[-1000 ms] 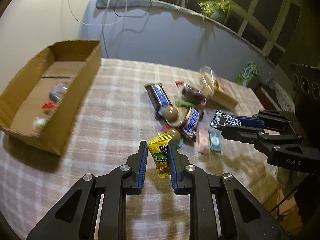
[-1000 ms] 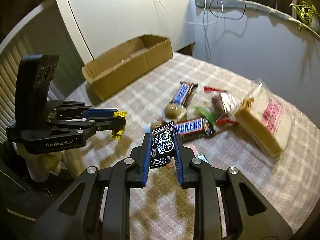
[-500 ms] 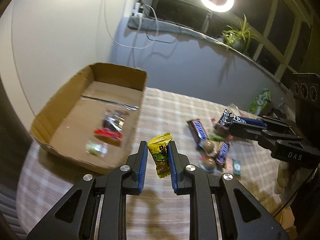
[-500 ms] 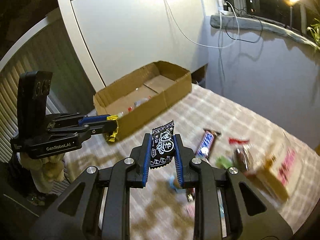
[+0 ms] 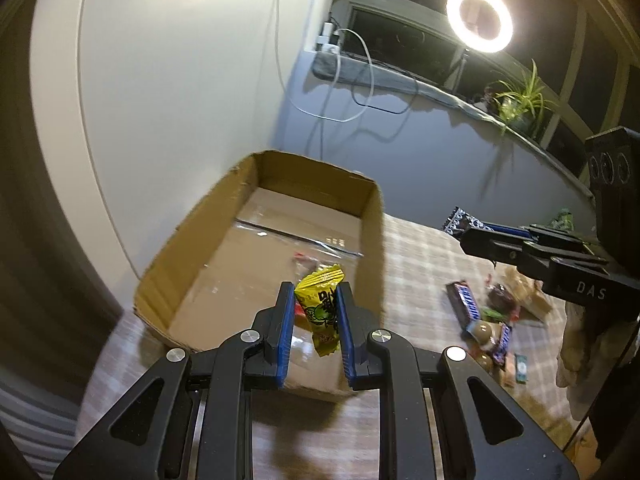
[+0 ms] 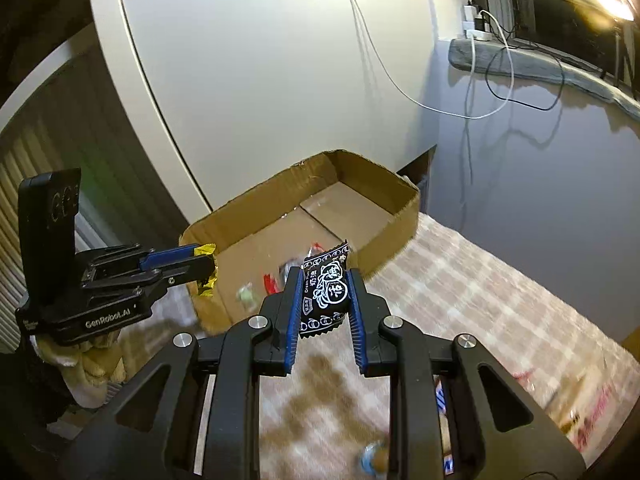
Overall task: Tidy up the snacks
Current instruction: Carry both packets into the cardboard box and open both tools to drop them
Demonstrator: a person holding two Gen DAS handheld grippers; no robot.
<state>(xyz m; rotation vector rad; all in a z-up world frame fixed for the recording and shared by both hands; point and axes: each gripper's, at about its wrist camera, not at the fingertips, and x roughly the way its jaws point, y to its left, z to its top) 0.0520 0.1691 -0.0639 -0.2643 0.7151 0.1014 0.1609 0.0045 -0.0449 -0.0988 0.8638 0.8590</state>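
left wrist view: left gripper [image 5: 314,320] is clenched on a yellow candy packet [image 5: 322,310], blue pads pressing its sides, packet upright w/ crimped top above the fingertips and bottom end hanging below them. just ahead of and under the tips sits the cardboard box [image 5: 200,236], open-topped, on a plaid tablecloth [image 5: 420,264]. a few small wrapped sweets lie on the box floor beyond the tips, blurred, can't tell which kinds. off to the right of the gripper, the right gripper [image 5: 460,228] reaches in sideways, a black-and-white packet [image 5: 460,220] poking out past its tips. below that, on the cloth, a loose pile of snacks [image 5: 488,320]: snickers bars, round chocolate balls, a few others too blurred to name.

right wrist view: right gripper [image 6: 324,300] grasps the black-and-white packet [image 6: 324,292] btwn its blue pads, packet upright, printed face toward cam. cardboard box [image 6: 384,236] lies just ahead of the tips, near wall right beyond the packet; small sweets inside, blurred. to the left, the left gripper [image 6: 206,266] comes in sideways over the box's near corner, yellow candy packet [image 6: 208,272] pinched at its tips. tablecloth [image 6: 480,300] runs right of the gripper; bits of other snacks show at the lower right, partly hidden by the gripper frame. both packets are off the table, at the box's edge, neither inside resting on its floor.
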